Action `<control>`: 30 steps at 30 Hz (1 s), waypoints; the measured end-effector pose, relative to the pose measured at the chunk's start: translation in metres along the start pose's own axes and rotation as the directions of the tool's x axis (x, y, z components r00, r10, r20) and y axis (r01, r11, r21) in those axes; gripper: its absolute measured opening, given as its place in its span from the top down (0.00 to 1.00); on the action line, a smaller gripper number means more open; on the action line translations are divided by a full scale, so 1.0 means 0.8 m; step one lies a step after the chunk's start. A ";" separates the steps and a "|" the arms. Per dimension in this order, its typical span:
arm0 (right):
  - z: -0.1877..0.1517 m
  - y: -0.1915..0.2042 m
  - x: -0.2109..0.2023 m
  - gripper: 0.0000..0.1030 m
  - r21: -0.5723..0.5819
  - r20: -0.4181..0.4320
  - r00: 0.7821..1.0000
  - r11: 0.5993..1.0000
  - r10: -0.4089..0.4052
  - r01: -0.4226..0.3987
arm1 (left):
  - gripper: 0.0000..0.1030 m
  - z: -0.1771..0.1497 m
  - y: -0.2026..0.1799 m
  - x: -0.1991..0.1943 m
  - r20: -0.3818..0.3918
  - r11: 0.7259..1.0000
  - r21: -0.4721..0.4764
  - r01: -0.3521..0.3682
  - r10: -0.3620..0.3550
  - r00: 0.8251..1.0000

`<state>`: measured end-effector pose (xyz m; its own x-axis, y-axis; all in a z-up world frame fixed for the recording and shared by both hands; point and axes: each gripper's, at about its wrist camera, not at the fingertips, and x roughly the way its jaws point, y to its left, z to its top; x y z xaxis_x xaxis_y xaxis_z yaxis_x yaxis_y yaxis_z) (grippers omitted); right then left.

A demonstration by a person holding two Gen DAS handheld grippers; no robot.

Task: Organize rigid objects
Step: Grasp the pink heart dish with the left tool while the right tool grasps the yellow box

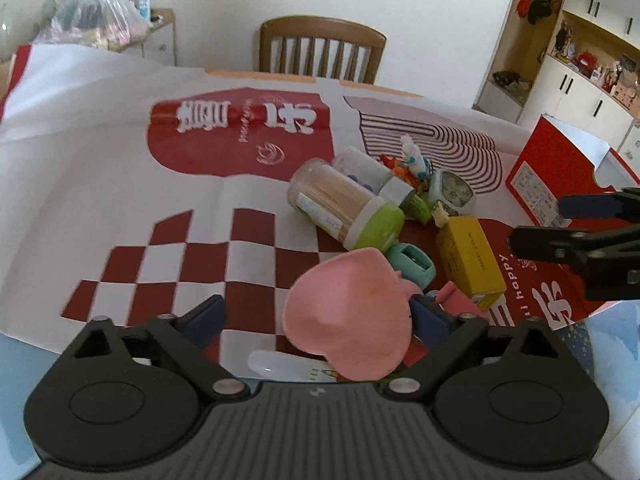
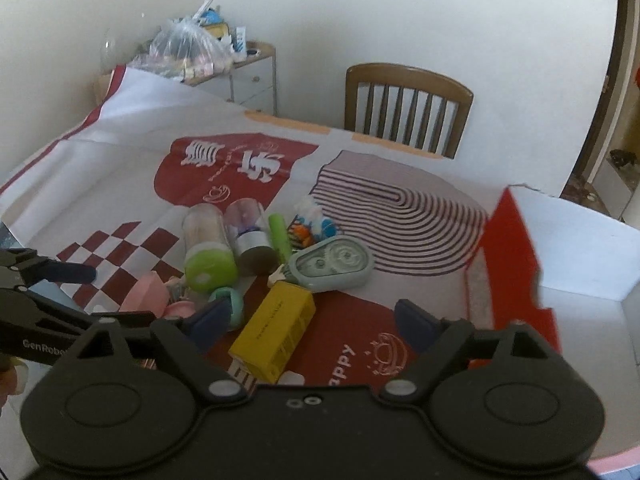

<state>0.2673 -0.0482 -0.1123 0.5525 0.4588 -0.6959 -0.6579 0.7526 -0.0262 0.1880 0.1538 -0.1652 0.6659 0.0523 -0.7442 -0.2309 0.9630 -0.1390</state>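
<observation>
Left gripper point(image 1: 320, 322): spread wide around pink heart-shaped piece point(image 1: 348, 312), grip apparently not closed; centre before squeezing. Right gripper point(image 2: 310, 318): open, empty, above yellow block point(image 2: 276, 330). Beyond: toothpick jar point(image 1: 344, 204), red box point(image 2: 520, 264).

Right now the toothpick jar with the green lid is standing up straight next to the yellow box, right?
Not quite. The toothpick jar with the green lid is lying on its side, not standing up. The left wrist view shows this best. It is close to the yellow box, among the other small things.
</observation>
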 end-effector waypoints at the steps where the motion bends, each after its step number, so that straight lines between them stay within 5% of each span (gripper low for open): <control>1: 0.001 0.002 0.005 0.17 0.003 -0.008 1.000 1.000 0.000 0.000 | 0.08 0.000 -0.001 0.003 -0.006 1.000 0.002 0.002 -0.002 1.000; 13: 0.000 0.019 0.057 0.35 0.026 -0.112 0.994 1.000 -0.002 0.005 | 0.30 -0.003 0.005 0.011 -0.012 0.989 -0.083 0.124 -0.126 0.992; 21: -0.005 0.022 0.068 0.44 0.047 -0.152 0.988 0.999 -0.003 0.011 | 0.30 -0.007 0.001 0.007 0.002 0.991 -0.080 0.104 -0.104 0.995; 25: -0.004 0.025 0.068 0.63 0.048 -0.153 0.988 0.999 0.008 0.000 | 0.30 -0.005 -0.003 0.006 0.004 0.994 -0.065 0.083 -0.083 0.997; 30: -0.003 0.023 0.059 0.73 0.065 -0.145 0.989 0.998 0.006 0.003 | 0.30 -0.003 -0.010 0.004 -0.005 0.998 -0.042 0.046 -0.046 0.999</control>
<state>0.2800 -0.0142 -0.1475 0.4683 0.3904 -0.7926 -0.6217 0.7831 0.0184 0.1904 0.1453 -0.1677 0.6723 0.0068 -0.7403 -0.2301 0.9524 -0.2002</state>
